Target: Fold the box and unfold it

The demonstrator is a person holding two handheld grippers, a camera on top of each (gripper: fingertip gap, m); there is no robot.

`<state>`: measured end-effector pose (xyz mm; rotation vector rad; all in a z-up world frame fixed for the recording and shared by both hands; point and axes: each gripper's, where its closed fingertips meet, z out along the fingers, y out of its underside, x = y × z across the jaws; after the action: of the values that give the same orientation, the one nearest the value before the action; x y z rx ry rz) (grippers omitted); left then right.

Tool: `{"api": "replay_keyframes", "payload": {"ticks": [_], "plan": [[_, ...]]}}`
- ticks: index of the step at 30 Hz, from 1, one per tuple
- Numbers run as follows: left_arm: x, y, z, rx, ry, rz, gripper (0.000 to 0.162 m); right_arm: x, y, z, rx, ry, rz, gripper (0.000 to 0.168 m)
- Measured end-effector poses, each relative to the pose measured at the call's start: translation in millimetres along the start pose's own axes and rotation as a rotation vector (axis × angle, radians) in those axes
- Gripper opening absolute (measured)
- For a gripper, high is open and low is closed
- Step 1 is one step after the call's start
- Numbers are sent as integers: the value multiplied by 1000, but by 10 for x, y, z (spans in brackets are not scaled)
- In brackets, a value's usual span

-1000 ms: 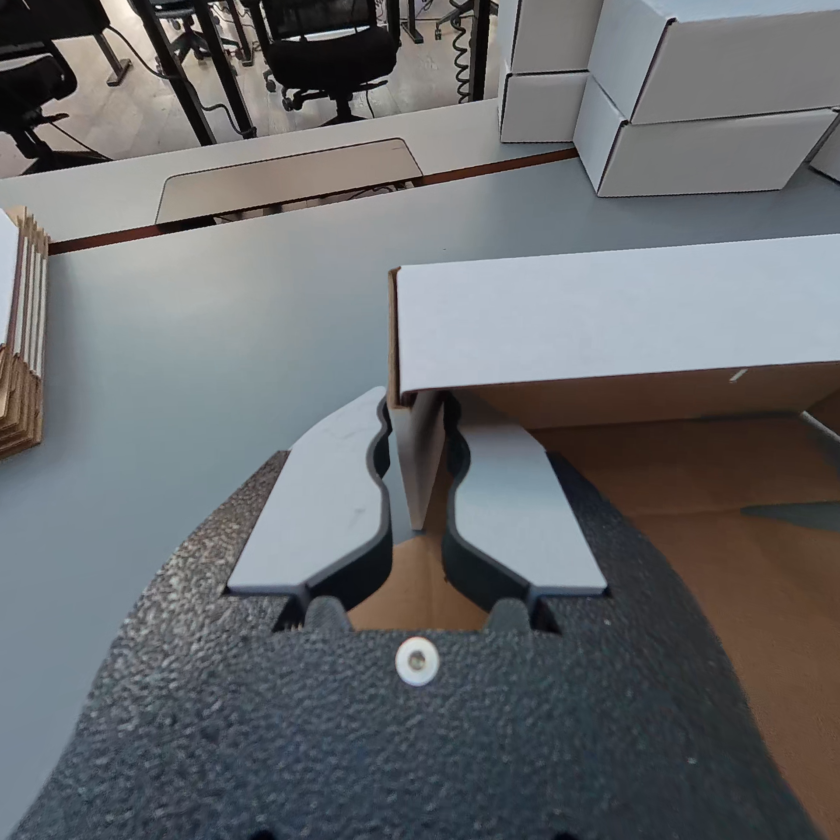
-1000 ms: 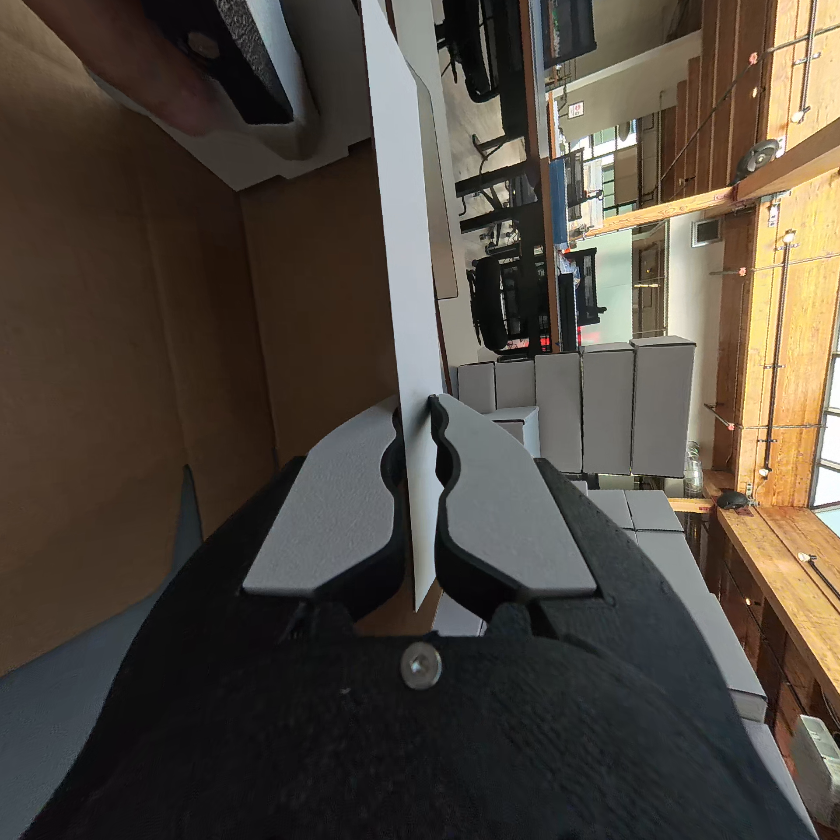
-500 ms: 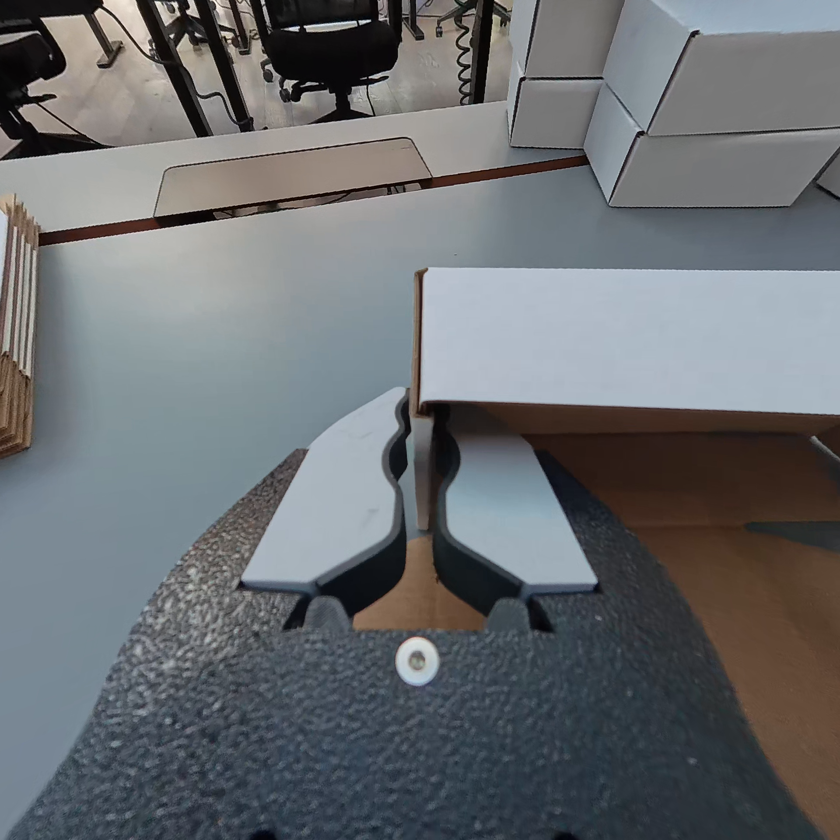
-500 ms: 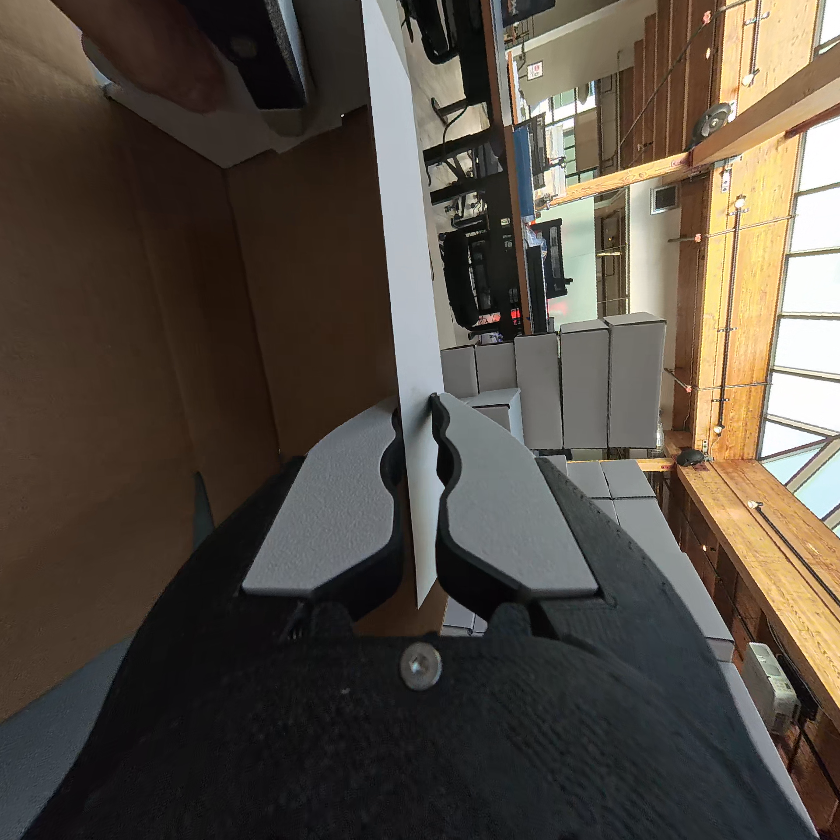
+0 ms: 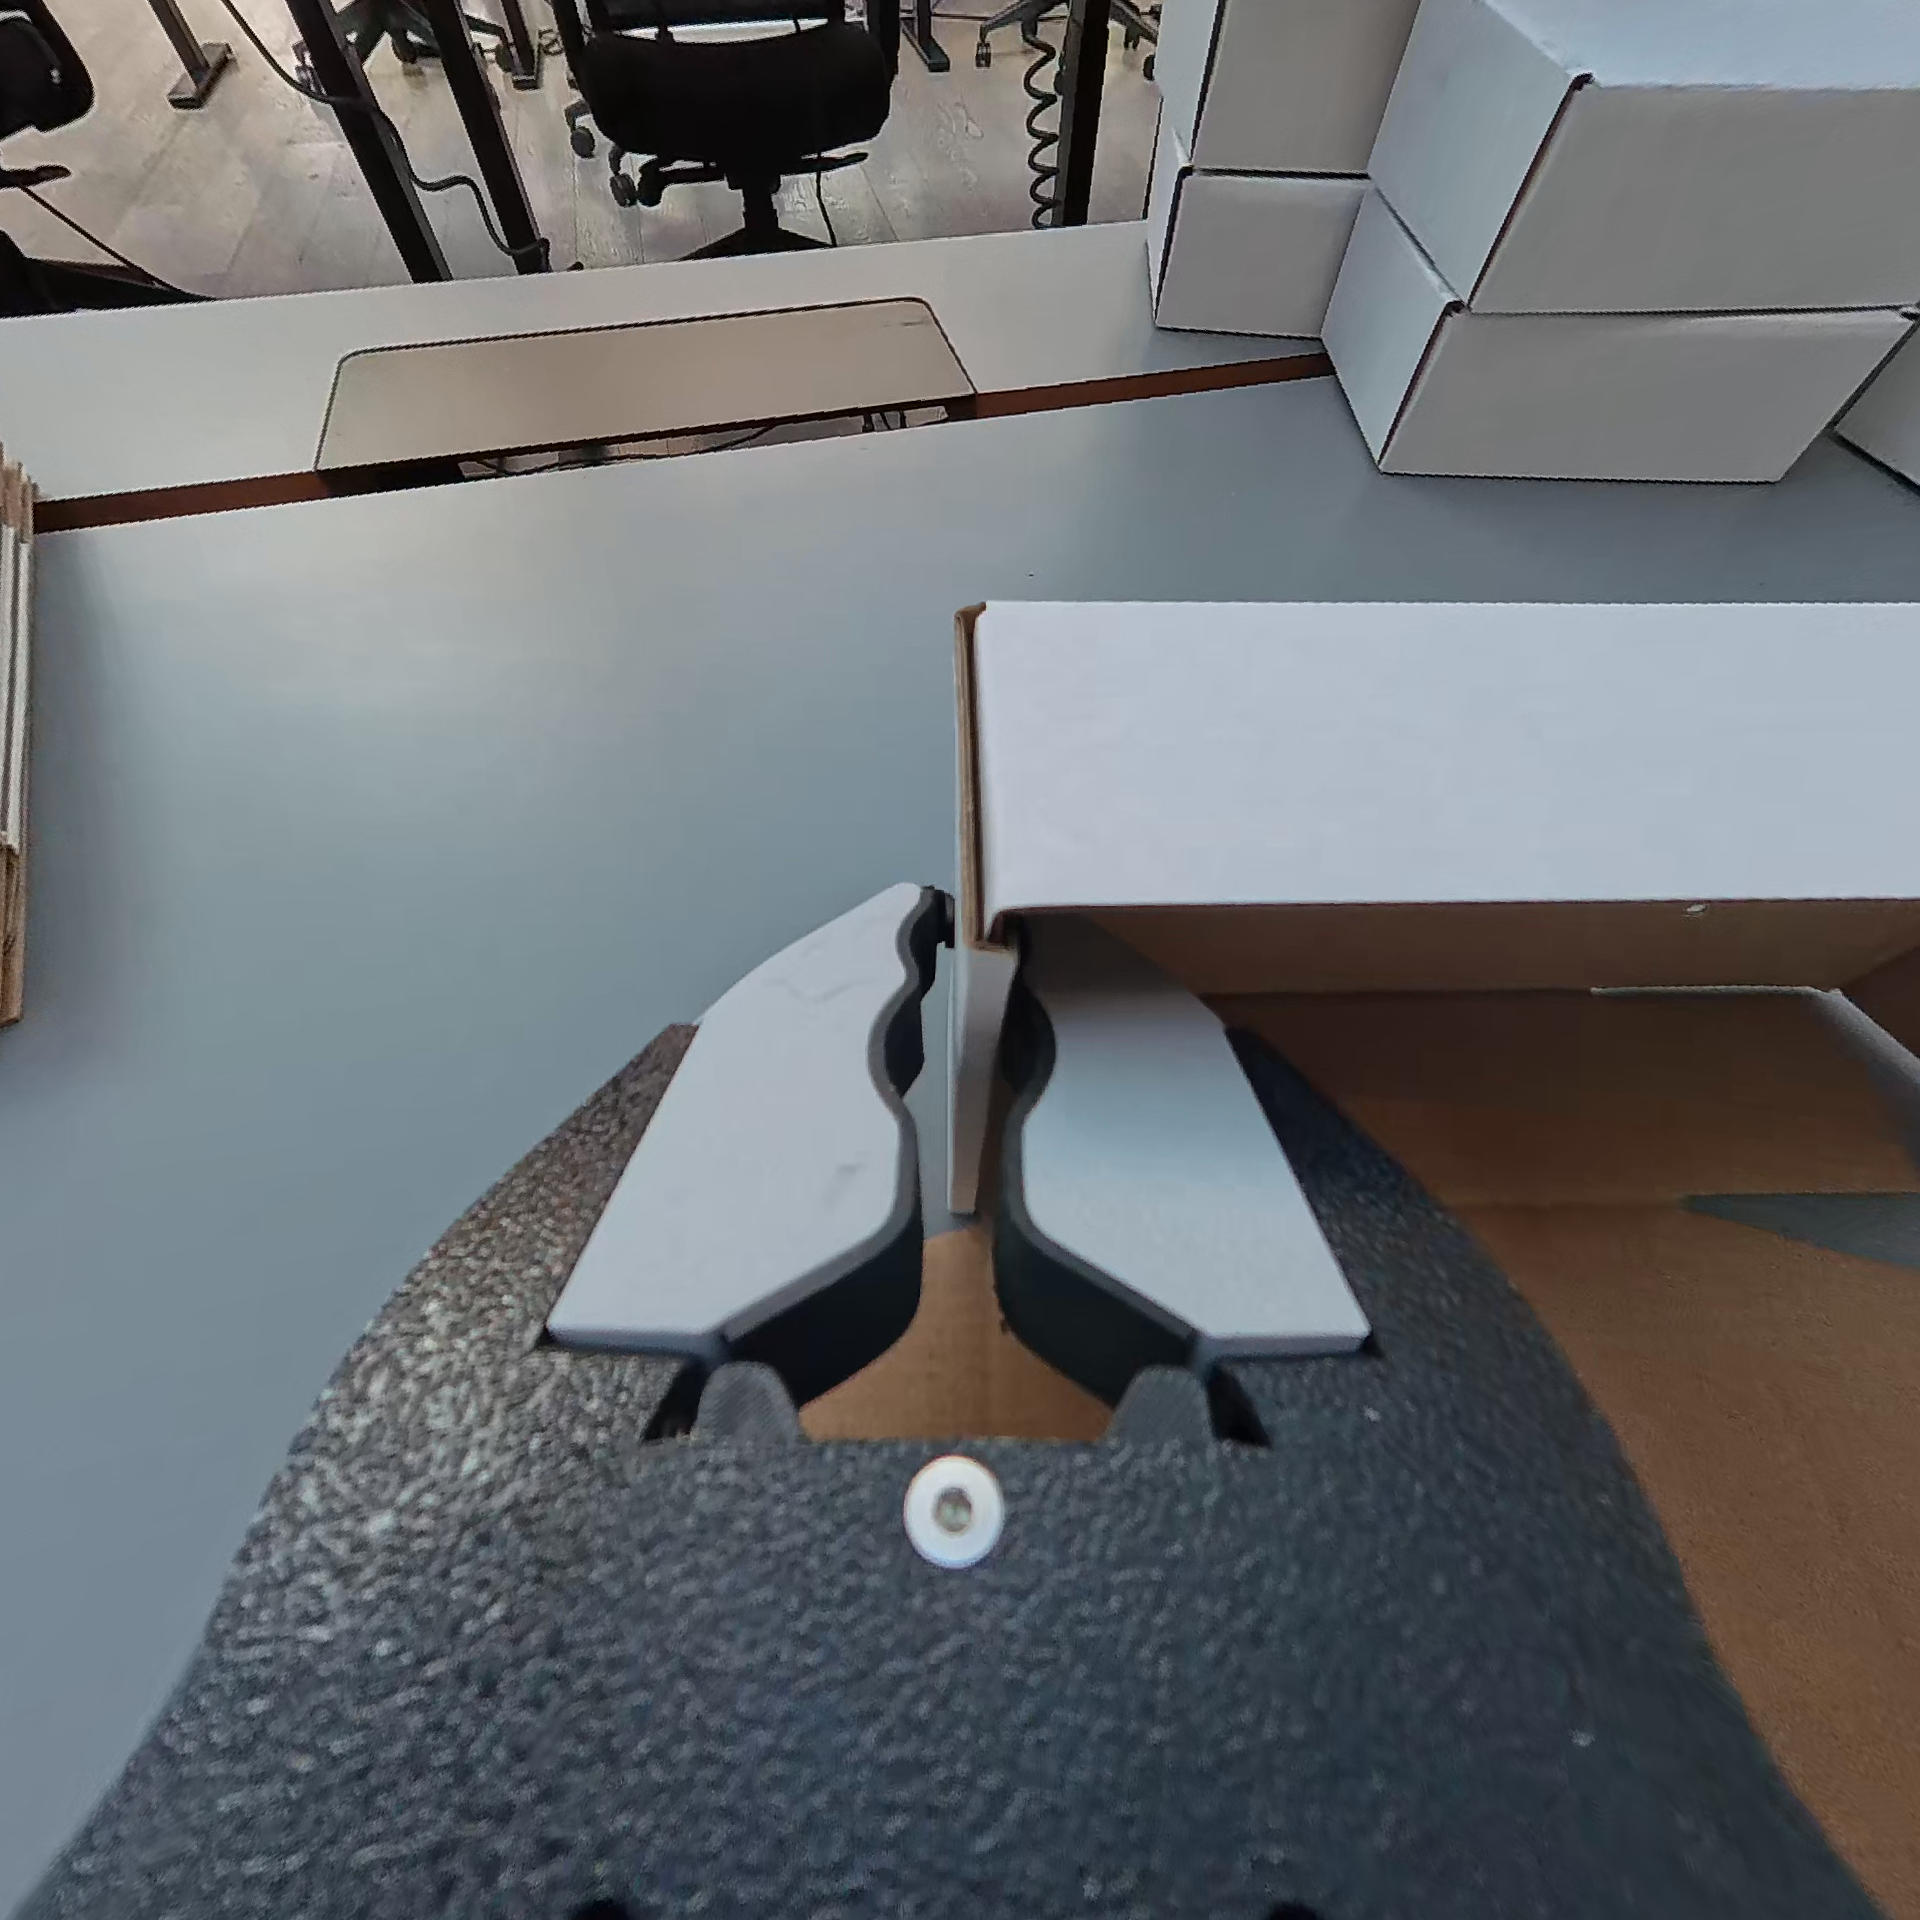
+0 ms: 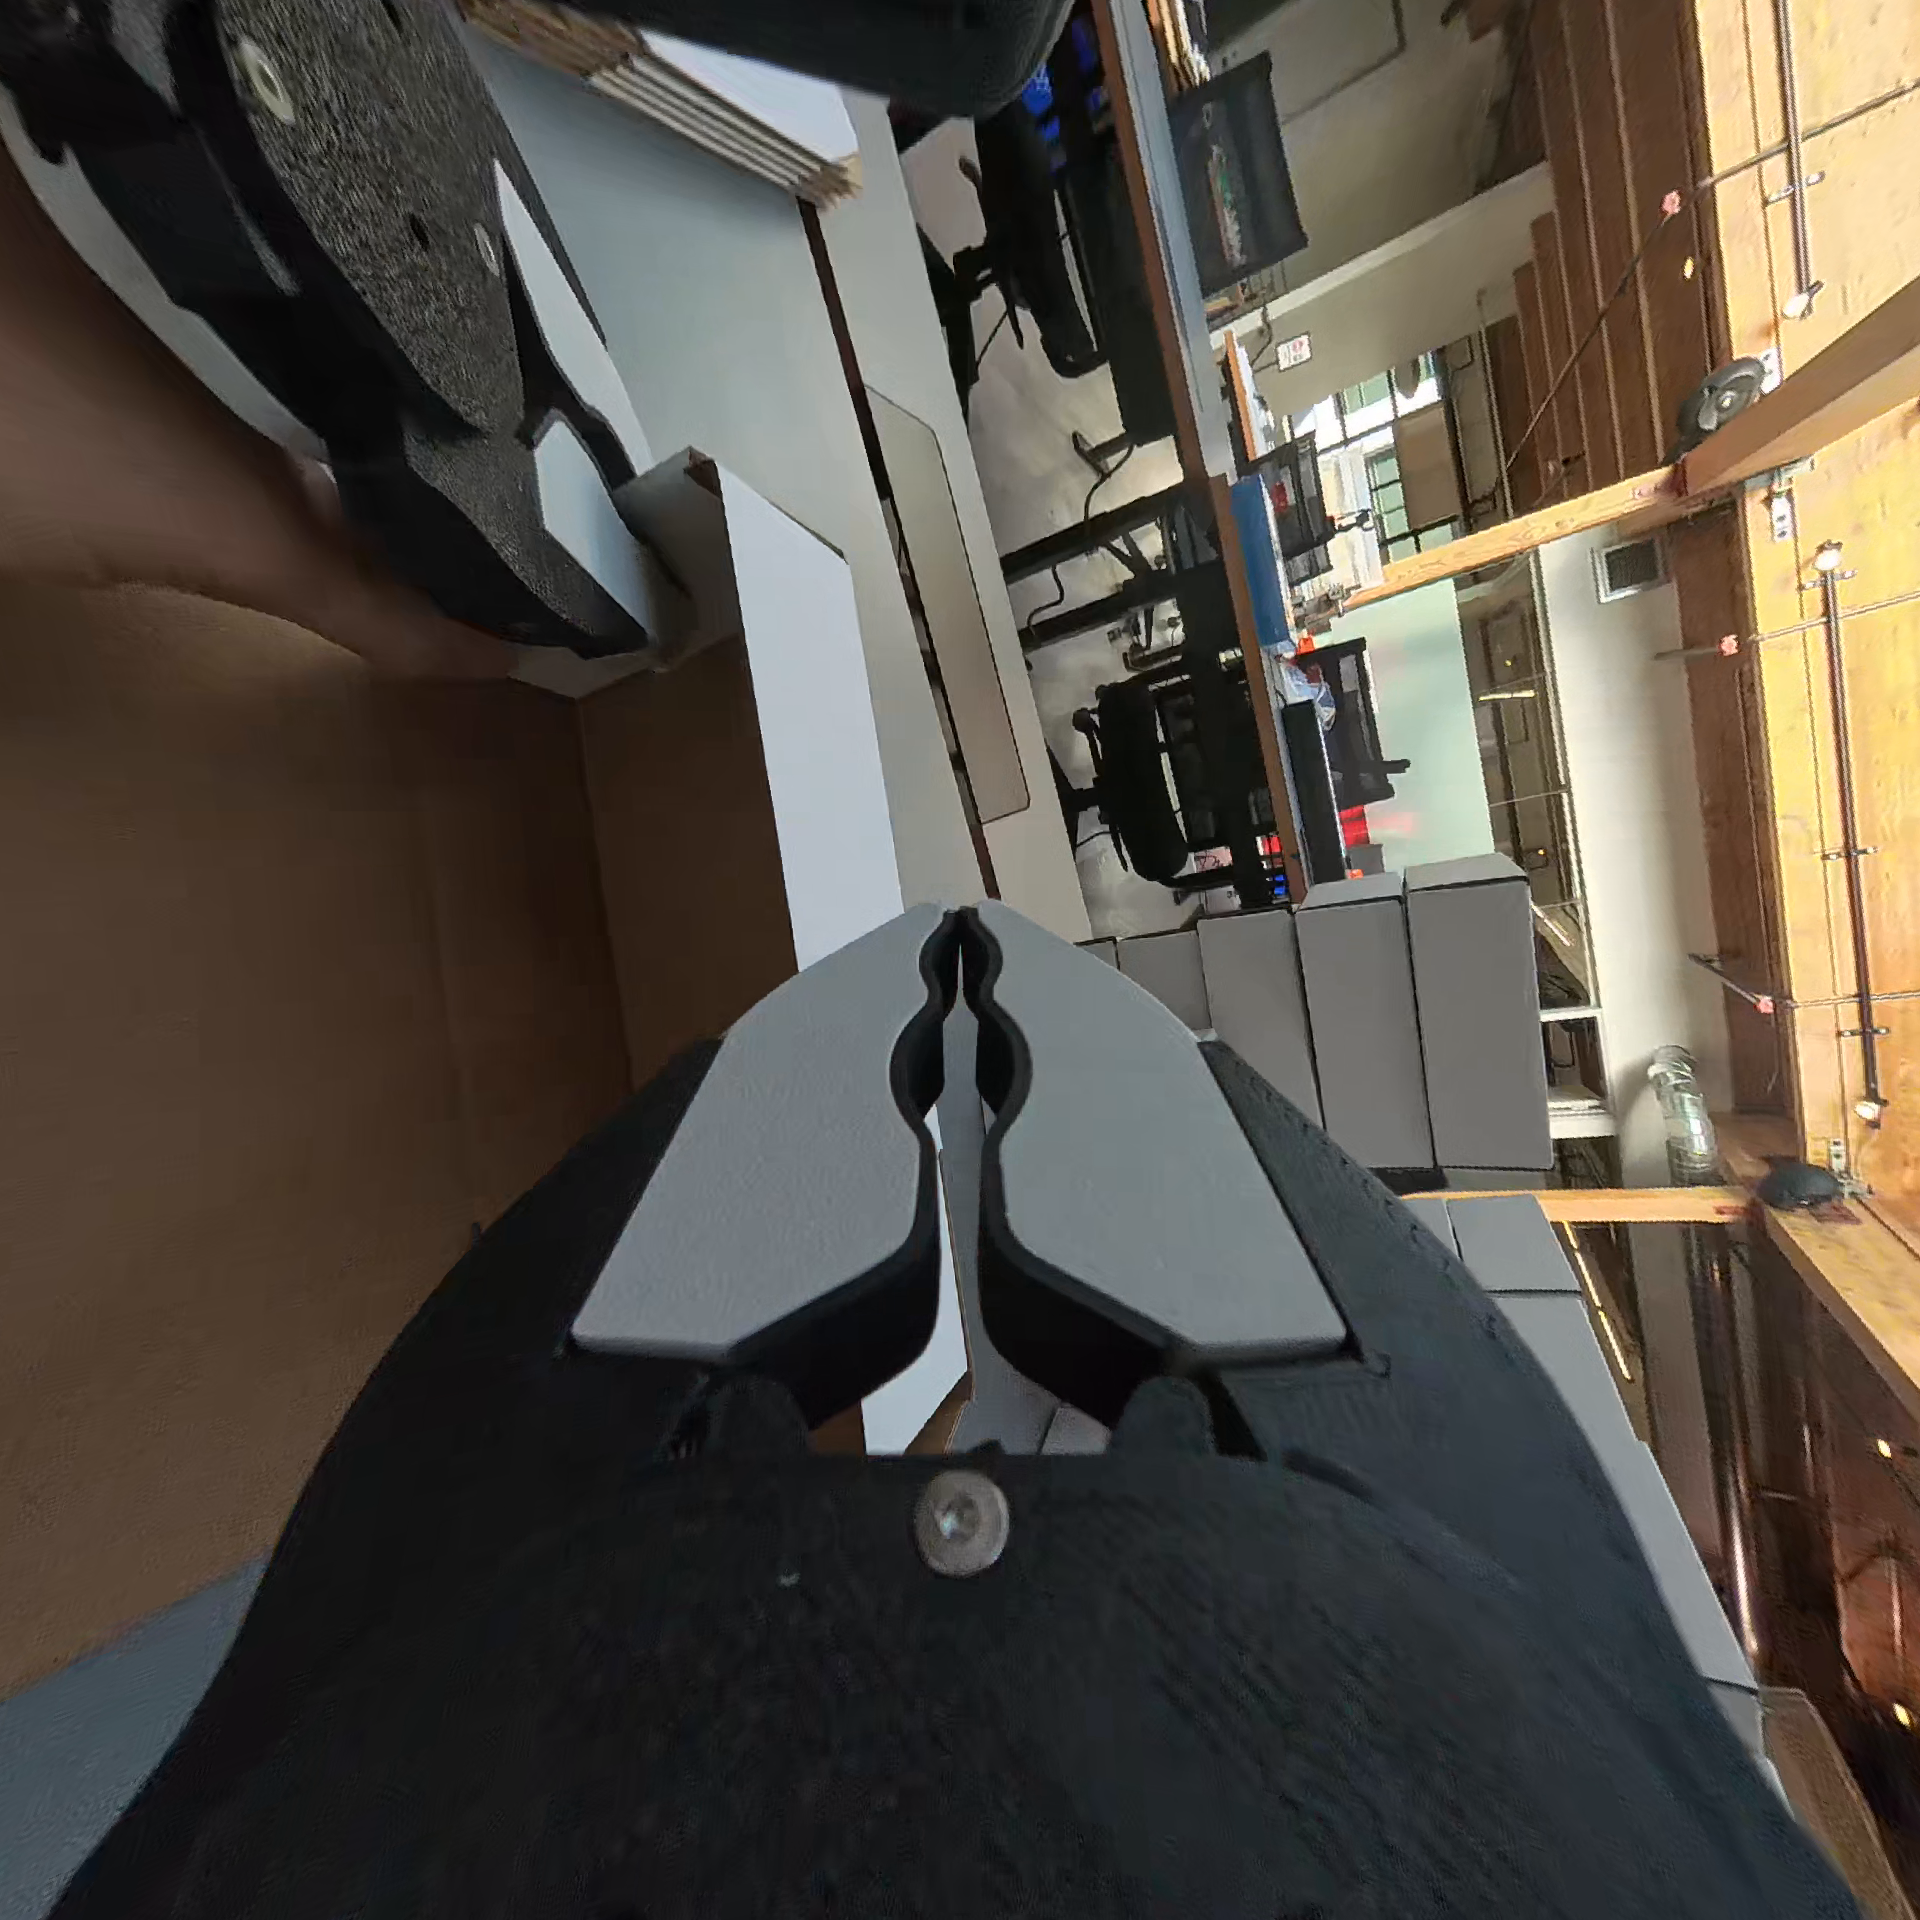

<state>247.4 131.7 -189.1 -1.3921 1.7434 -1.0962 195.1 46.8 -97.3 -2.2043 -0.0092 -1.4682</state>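
The box (image 5: 1455, 748) is white outside and brown inside and lies open on the grey table (image 5: 468, 779). Its long white wall stands upright. My left gripper (image 5: 977, 966) is shut on the short side flap (image 5: 971, 1091) at the box's left corner. In the right wrist view, the white wall (image 6: 800, 727) runs up past the left finger and the brown inside (image 6: 312, 935) fills the left. My right gripper (image 6: 961, 925) is shut with its tips touching and holds nothing, just beside the wall. The left gripper (image 6: 582, 499) shows at the top left, on the flap.
Folded white boxes (image 5: 1621, 260) are stacked at the back right of the table. A pile of flat cardboard sheets (image 5: 10, 727) lies at the left edge. A row of white boxes (image 6: 1351, 1018) stands beyond the right gripper. Office chairs and desks stand behind the table.
My right gripper has let go of the white wall, drawn back and closed empty. My left gripper still holds the side flap and has hardly moved.
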Motion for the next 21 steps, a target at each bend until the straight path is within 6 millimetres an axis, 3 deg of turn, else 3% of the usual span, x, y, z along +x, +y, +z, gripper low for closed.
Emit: {"api": "replay_keyframes", "payload": {"ticks": [4,7,13,16,21], "plan": [[3,1,0,-1,-7,11,9,-166,41,274,-75,-45,-83,0],[3,4,0,-3,-11,15,8,-273,59,305,-121,-89,-83,0],[6,5,-1,-4,-18,25,8,-305,97,327,-122,-45,-20,0],[6,4,-5,-1,-16,23,7,-253,53,270,-100,36,-62,0],[-5,0,-8,2,-9,6,8,-172,73,-110,-46,224,-4,0]]}}
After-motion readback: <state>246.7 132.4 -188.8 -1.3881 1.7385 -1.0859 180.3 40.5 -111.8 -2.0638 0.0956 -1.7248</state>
